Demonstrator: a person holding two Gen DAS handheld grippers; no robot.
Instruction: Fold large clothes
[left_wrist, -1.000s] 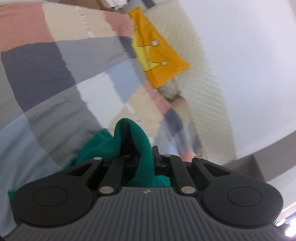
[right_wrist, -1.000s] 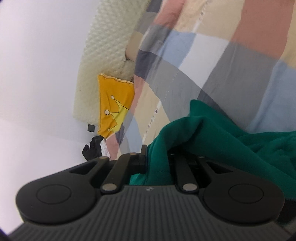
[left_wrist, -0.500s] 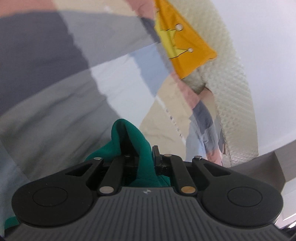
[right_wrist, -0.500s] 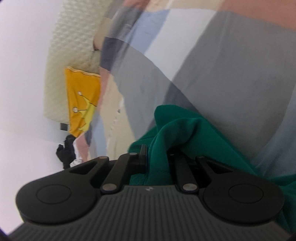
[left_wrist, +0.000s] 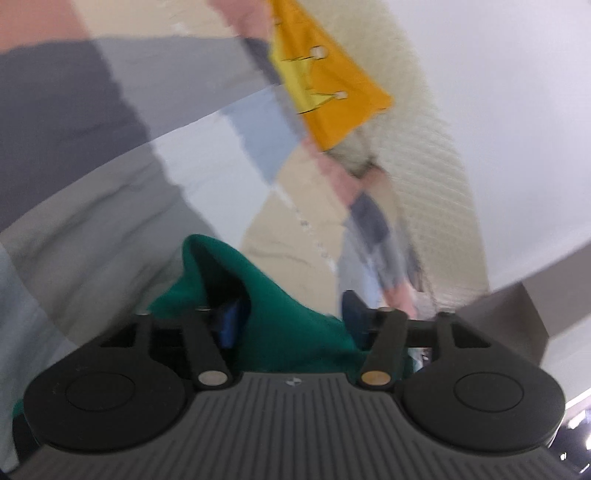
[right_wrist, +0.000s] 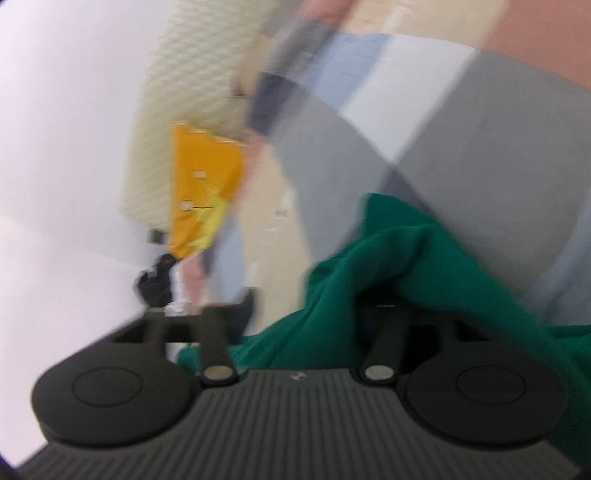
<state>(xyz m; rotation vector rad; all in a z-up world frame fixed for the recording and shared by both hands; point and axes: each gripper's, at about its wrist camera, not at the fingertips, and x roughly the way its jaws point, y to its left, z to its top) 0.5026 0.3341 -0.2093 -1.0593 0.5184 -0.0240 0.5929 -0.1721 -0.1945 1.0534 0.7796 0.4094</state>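
Garment (left_wrist: 280, 310) deep green, rumpled, bunched between opening tongs.

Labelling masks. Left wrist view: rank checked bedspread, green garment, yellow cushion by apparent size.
1. checked bedspread, fills most of the frame.
2. green garment, though nearness to the camera inflates it.
3. yellow cushion, smallest, but farther off and partly cut off.
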